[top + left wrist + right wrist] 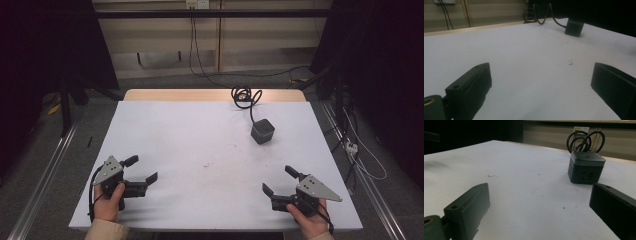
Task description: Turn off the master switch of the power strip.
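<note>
Resting low at the near edge of the table [165,125], the left gripper [142,170] and right gripper [280,181] both gape empty. Well beyond the right fingers sits the cube power socket [262,131]; its coiled cable [245,96] could drag it askew if grabbed off-centre.

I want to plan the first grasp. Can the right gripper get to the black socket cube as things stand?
Probably yes. The right gripper has open jaws, and only bare white table lies between it and the socket cube.
</note>
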A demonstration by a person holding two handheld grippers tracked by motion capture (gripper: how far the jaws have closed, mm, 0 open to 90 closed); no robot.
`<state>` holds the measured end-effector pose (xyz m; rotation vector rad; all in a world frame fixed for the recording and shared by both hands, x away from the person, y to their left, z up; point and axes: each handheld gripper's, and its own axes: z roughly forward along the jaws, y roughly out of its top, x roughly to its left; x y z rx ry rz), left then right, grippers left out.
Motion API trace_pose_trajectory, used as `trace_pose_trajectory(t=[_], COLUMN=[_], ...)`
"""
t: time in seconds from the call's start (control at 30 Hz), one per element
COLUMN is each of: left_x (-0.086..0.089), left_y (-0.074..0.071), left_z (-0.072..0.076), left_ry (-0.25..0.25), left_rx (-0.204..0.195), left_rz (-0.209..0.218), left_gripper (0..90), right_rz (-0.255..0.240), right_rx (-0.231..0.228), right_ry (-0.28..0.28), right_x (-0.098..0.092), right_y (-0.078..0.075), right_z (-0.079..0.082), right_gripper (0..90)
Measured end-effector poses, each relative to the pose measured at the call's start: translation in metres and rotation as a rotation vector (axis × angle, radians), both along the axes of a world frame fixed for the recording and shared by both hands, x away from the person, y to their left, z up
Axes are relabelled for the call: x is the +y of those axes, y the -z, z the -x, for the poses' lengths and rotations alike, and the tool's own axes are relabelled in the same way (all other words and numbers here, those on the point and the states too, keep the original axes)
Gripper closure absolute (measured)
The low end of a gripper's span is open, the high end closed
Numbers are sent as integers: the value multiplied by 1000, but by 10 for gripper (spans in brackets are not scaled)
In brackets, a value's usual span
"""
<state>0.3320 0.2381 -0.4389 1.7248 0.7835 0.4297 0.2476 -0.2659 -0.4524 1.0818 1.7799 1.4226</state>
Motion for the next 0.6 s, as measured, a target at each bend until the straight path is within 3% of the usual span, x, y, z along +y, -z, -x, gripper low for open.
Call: trace_pose_trajectory(t=[0.4, 0.6], left_x=[0, 0], left_y=[1, 1], left_z=[0, 1], left_ry=[10, 12], left_rx=[-1, -1], left_rz=[12, 15], left_gripper=[29, 29], right_rz=[0, 6], right_rx=[14, 31], right_ry=[9, 37], right_x=[0, -2], right_y=[-1, -6], right_z=[-6, -17], right_gripper=[27, 39])
